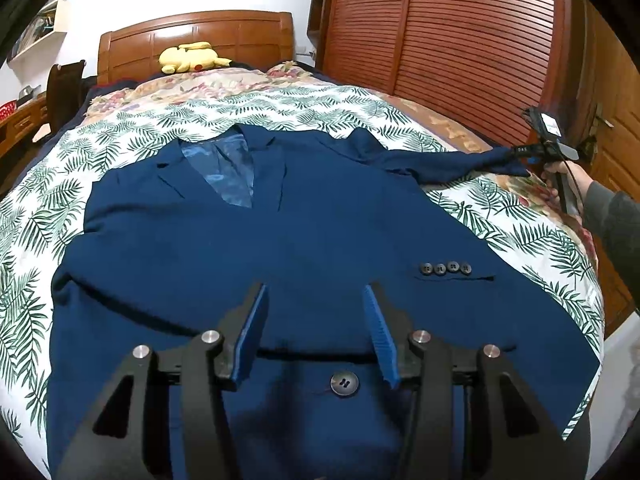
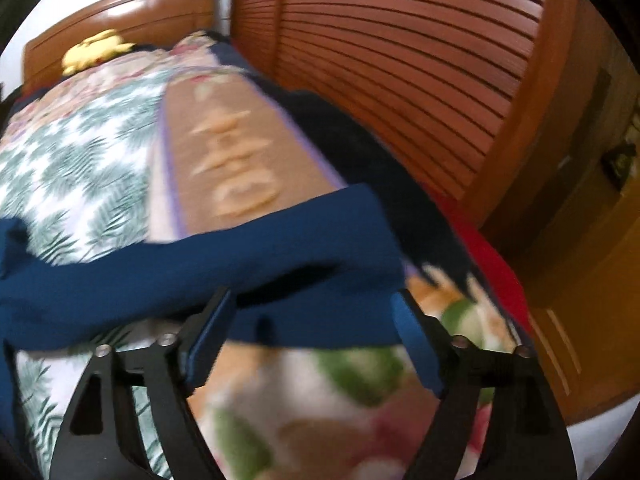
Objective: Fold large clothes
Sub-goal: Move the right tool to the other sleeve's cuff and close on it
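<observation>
- The bed point(image 1: 280, 104) fills most of both views. It has a white quilt with green leaf print, a flowery blanket on the near right side, and a wooden headboard point(image 1: 224, 36) at the far end.
- A big red-brown slatted wardrobe point(image 1: 460, 40) stands along the right side of the bed.
- The navy suit jacket point(image 1: 280, 240) is the thing being folded. It lies flat on the quilt, front side up, collar toward the headboard, lapels open so the shiny blue lining shows.
- 1 sleeve lies folded across the front of the jacket, with its cuff near the lower right.
- The other sleeve point(image 1: 448, 162) is stretched out to the right, away from the body of the jacket, and its end reaches the right gripper point(image 1: 524, 151).
- The left gripper point(image 1: 316, 296) hangs over the jacket's lower front with its jaws partly apart. It's released, with nothing pinched.
- The right wrist view is blurry, but the right gripper point(image 2: 314, 296) has its jaws spread wide. The stretched sleeve runs across just past the tips, and the pads don't look clamped on it.
- A hand point(image 1: 558, 176) in a grey sleeve holds that gripper at the bed's right edge.
- A yellow plush toy point(image 1: 192, 58) sits against the headboard.
- 4 small cuff buttons point(image 1: 445, 268) sit in a row on the folded sleeve.
- 1 bigger front button point(image 1: 344, 383) shows between the left gripper's fingers.
</observation>
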Available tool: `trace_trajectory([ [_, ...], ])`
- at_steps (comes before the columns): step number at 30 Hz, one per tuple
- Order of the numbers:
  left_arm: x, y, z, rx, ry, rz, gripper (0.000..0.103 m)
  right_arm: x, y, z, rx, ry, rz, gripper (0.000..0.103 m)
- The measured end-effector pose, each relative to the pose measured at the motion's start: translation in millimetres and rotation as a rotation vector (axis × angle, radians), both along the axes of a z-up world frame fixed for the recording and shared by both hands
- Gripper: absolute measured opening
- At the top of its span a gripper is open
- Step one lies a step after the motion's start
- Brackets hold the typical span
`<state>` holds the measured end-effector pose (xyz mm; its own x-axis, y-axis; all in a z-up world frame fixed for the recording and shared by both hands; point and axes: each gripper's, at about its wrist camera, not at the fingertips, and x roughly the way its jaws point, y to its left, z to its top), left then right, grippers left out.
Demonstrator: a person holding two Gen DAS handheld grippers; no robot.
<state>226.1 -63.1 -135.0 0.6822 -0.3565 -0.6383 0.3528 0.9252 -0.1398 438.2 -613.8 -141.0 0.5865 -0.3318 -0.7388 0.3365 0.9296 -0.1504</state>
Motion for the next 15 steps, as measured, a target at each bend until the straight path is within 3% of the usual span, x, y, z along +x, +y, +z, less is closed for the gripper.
trace_trajectory([
  [10,2.8,-7.5,-7.5,0.021,0.023,-0.022,0.049,17.2,-36.5,-18.8,0.027,0.056,-0.087,0.085],
  [15,1.8,-9.0,-7.3,0.025,0.023,-0.027,0.049,18.0,-33.9,-23.6,0.041,0.05,-0.082,0.086],
])
